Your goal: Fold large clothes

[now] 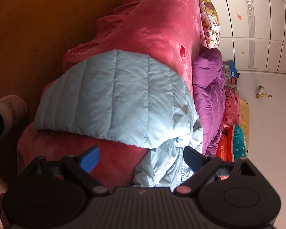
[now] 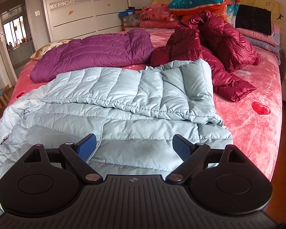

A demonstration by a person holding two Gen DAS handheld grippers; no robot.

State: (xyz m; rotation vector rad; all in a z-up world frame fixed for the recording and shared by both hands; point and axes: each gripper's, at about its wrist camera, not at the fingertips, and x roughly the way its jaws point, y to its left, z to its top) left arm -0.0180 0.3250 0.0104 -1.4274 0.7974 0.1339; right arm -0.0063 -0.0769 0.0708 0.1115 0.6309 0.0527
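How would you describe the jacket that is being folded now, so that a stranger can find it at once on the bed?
Look at the bed with the pink blanket printed with red hearts. Three puffy jackets lie on it; take the one nearest the foot edge, just ahead of the open right gripper. This pale blue jacket is folded over itself, unlike the flat purple jacket and the crumpled dark red jacket behind it.
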